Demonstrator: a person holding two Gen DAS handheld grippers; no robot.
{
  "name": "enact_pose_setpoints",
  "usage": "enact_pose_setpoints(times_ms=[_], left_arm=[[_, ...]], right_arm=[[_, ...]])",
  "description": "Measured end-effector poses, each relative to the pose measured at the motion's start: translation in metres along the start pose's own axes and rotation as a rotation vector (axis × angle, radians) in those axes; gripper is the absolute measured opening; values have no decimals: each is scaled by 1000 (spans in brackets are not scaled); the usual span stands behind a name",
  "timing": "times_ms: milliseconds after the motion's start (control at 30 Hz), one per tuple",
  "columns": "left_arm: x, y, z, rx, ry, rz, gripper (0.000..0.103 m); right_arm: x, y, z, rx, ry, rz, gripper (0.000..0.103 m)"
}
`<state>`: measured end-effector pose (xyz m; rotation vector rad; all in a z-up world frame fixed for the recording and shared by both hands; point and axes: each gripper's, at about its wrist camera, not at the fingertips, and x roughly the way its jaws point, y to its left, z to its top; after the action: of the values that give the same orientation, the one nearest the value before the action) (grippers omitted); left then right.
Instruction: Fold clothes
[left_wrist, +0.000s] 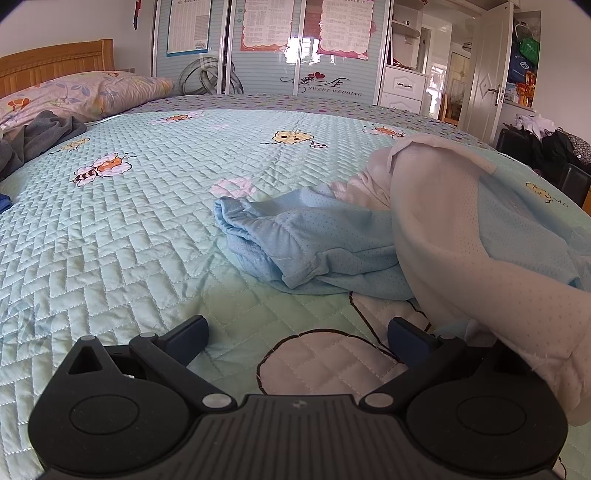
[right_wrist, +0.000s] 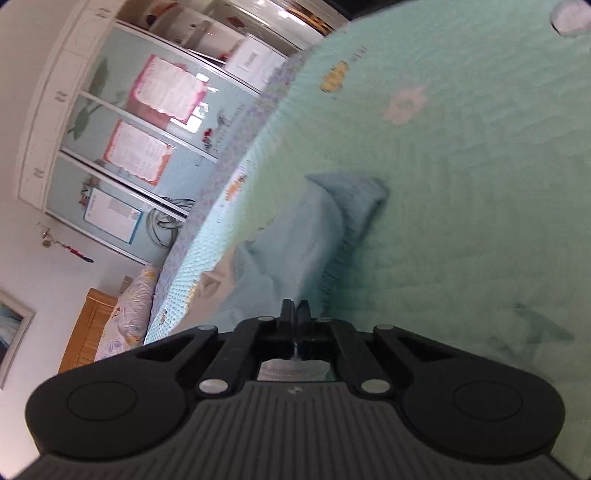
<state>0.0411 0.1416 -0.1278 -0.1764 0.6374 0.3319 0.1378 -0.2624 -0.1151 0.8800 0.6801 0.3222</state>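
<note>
— Fingers first: our left gripper (left_wrist: 297, 332) has its fingers (left_wrist: 188, 334) spread wide with only the quilt (left_wrist: 129, 229) between them; nothing is held on that side.

— And our right gripper (right_wrist: 294, 308)? We see its fingers pressed together, tips at the near edge of the blue garment (right_wrist: 295, 251); whether cloth is pinched between them we cannot tell; that view is blurred and tilted.

— Where do we place the garment from the left view?

— Crumpled on the quilt, beyond and right of our left gripper; its white lining (left_wrist: 461, 258) drapes down just beside the right finger; a pillow (left_wrist: 85, 92) lies far back left.
</note>
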Motion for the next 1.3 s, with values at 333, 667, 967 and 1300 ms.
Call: enact_pose_setpoints(times_ms=[333,667,967,1300], left_arm=[[-1,-1,0,3,0,4,103],[-2,1,0,3,1,4,103],[-2,3,1,7,3,4,103],[-2,0,0,12,4,11,103]], right_arm=[[18,158,-2,-410,118,509,2],[14,200,-38,-616,267,567,8],[2,179,-51,-711,167,258,56],[46,89,-100,-1130,56,-231,59]])
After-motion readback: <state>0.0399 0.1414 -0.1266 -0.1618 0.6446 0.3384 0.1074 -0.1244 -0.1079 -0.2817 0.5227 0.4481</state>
